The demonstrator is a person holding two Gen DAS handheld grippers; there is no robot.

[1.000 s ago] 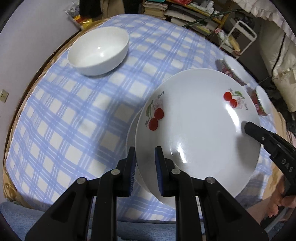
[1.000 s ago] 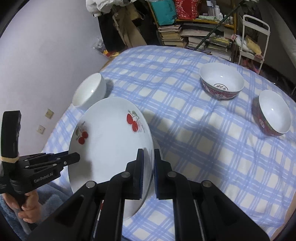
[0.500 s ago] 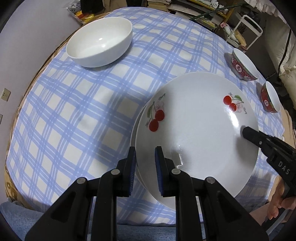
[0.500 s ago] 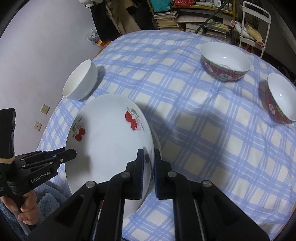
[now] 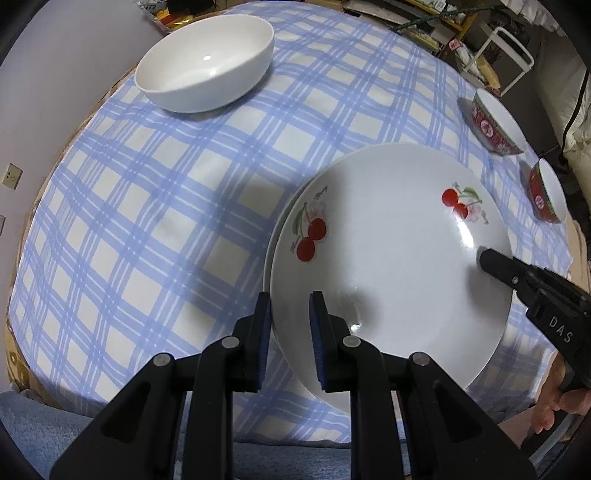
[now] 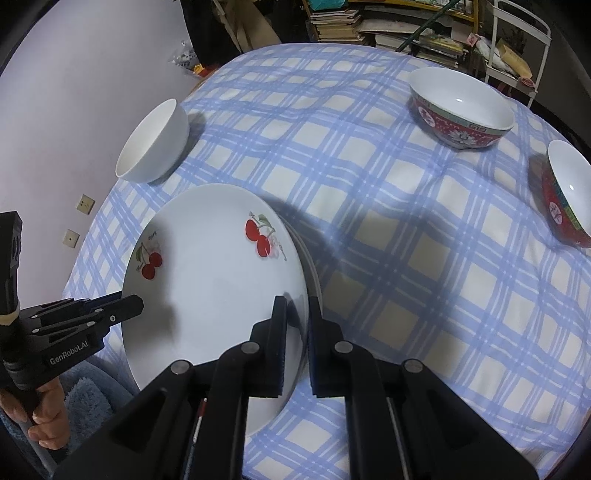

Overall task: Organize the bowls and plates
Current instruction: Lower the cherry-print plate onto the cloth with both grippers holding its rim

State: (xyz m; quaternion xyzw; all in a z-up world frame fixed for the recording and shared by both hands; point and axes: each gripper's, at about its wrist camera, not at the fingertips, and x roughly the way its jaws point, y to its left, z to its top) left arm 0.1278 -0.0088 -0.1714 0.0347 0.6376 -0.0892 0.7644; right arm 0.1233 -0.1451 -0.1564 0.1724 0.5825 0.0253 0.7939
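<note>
A white plate with red cherries point(image 5: 388, 258) point(image 6: 210, 288) hangs just over a second white plate, of which only the rim point(image 5: 271, 236) point(image 6: 312, 269) shows. My left gripper point(image 5: 290, 299) point(image 6: 138, 304) is shut on the cherry plate's left rim. My right gripper point(image 6: 297, 302) point(image 5: 484, 256) is shut on its right rim. Whether the two plates touch I cannot tell. A plain white bowl point(image 5: 205, 62) point(image 6: 153, 142) stands at the table's far left. Two red patterned bowls point(image 6: 460, 109) point(image 6: 567, 195) stand at the right.
The round table carries a blue checked cloth point(image 5: 147, 206) point(image 6: 388, 206). A pale wall point(image 6: 74, 74) runs along the left, and book shelves point(image 6: 340, 22) and a white metal rack point(image 6: 517, 44) stand behind. A person's hand point(image 6: 44, 424) holds each gripper.
The cherry plate has sunk closer to the plate under it, held by both grippers, and the right gripper has come down with it. The bowls have not moved.
</note>
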